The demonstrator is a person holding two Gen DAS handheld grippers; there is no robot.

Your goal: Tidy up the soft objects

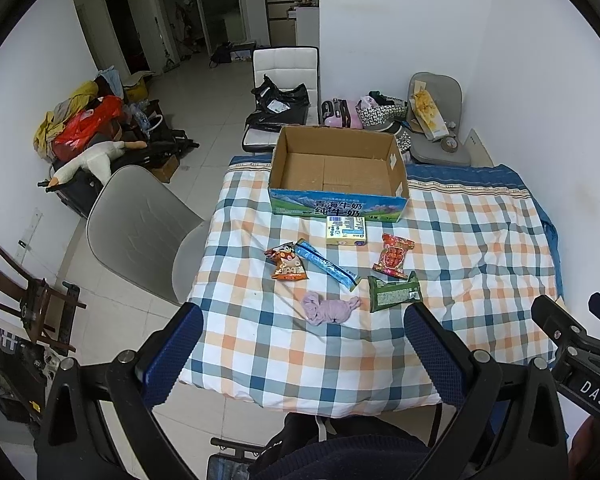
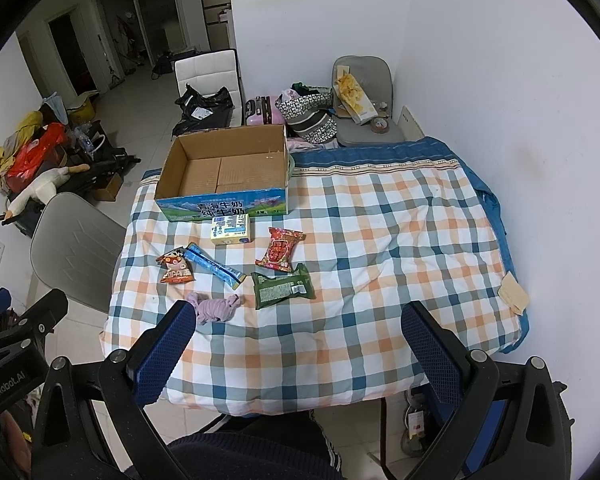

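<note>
An open cardboard box stands empty at the far side of the checked tablecloth. In front of it lie a yellow carton, a red packet, an orange packet, a blue stick pack, a green packet and a knotted purple cloth. My left gripper and right gripper are open and empty, held above the table's near edge.
A grey chair stands left of the table. Behind the table are a white chair with black bags, a grey chair and bags. A beige cloth lies at the table's right edge. A white wall is on the right.
</note>
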